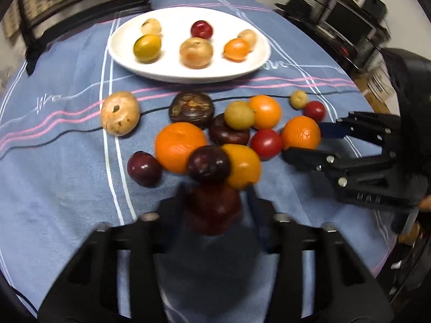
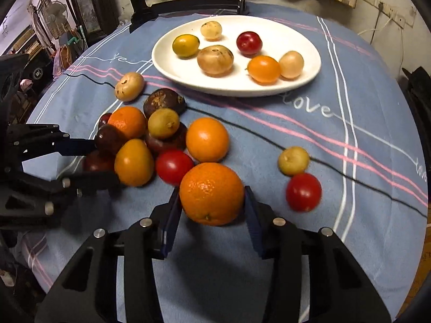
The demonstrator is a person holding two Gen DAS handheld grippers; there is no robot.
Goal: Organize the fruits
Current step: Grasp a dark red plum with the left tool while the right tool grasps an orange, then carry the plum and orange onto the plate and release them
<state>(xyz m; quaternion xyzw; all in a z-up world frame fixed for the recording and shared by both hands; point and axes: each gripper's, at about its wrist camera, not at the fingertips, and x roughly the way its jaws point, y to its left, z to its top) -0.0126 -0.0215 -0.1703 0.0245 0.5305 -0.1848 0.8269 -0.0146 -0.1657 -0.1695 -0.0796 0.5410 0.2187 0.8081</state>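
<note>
A white plate [image 1: 258, 62] at the back of the table holds several fruits; it also shows in the right wrist view [image 2: 304, 80]. Loose fruits lie in a heap on the blue cloth in front of it. My left gripper [image 1: 215, 204] is shut on a dark red fruit [image 1: 212, 210] at the near edge of the heap; it shows at the left of the right wrist view [image 2: 103, 161]. My right gripper [image 2: 211, 202] is shut on a large orange [image 2: 211, 193], at the heap's right side; it also shows in the left wrist view [image 1: 301, 145].
A brown fruit [image 1: 120, 113] lies apart at the left of the heap. A small yellow fruit [image 2: 293, 160] and a red fruit [image 2: 303, 191] lie apart at the right. A dark chair [image 1: 80, 8] stands behind the table. Shelves with clutter [image 1: 344, 27] stand at the right.
</note>
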